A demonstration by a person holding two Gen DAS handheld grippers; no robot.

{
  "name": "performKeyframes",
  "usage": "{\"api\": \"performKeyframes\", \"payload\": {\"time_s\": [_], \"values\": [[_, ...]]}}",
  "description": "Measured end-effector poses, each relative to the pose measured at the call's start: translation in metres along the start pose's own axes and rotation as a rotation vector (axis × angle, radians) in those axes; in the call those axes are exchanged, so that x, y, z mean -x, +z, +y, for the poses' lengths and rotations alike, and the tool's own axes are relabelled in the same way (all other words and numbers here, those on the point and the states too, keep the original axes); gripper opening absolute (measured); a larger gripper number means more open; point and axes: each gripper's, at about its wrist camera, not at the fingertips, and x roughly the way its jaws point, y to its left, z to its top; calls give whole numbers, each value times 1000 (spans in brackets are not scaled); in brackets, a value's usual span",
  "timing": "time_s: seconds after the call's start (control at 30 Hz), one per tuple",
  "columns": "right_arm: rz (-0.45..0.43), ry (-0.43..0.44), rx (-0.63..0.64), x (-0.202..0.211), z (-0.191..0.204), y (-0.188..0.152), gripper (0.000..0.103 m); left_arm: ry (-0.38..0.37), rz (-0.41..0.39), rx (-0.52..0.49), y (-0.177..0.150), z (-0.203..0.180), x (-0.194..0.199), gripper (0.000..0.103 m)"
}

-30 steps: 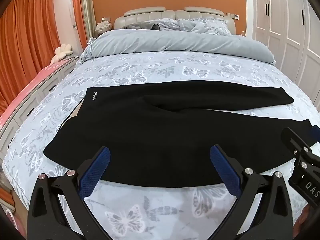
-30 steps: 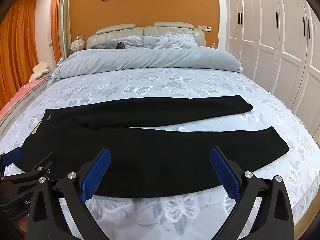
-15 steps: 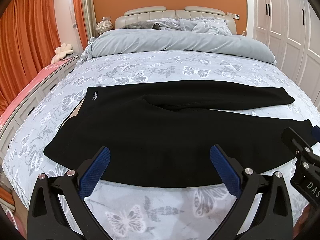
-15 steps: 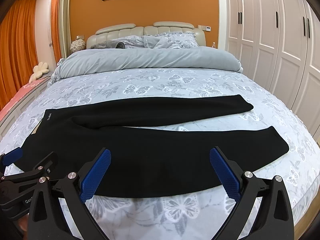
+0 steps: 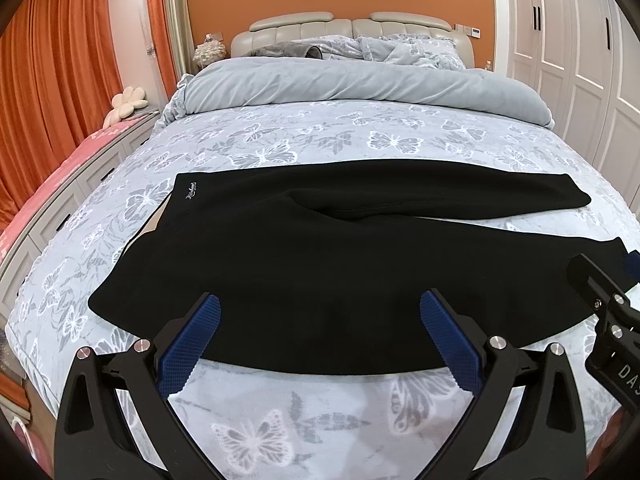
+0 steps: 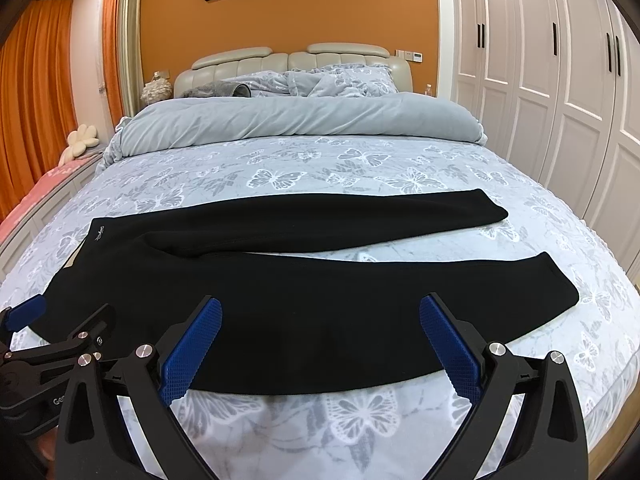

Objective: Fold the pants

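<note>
Black pants (image 5: pixel 304 256) lie flat across the butterfly-print bed, waist at the left, both legs pointing right and slightly spread. They also show in the right wrist view (image 6: pixel 320 300). My left gripper (image 5: pixel 320 340) is open and empty, just above the near edge of the pants near the seat. My right gripper (image 6: pixel 320 340) is open and empty over the near leg's lower edge. The right gripper shows at the right edge of the left wrist view (image 5: pixel 608 312). The left gripper shows at the left edge of the right wrist view (image 6: pixel 52 340).
The bed (image 6: pixel 320 168) has a grey folded duvet (image 6: pixel 296 124) and pillows at the far end. White wardrobe doors (image 6: pixel 560 80) stand at the right. A low pink-topped cabinet (image 5: pixel 60 176) and orange curtains are at the left.
Both cameras have tilted or risen slightly, so the pants sit a little lower in view. The pants have not moved and both grippers stay open.
</note>
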Motion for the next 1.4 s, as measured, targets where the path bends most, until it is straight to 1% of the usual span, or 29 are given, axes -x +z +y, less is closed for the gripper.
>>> {"api": "performKeyframes", "payload": {"time_s": [1.4], "values": [[3,0,9,-2,3,-2,98,-1,3,-2,0,1,0,98]]}}
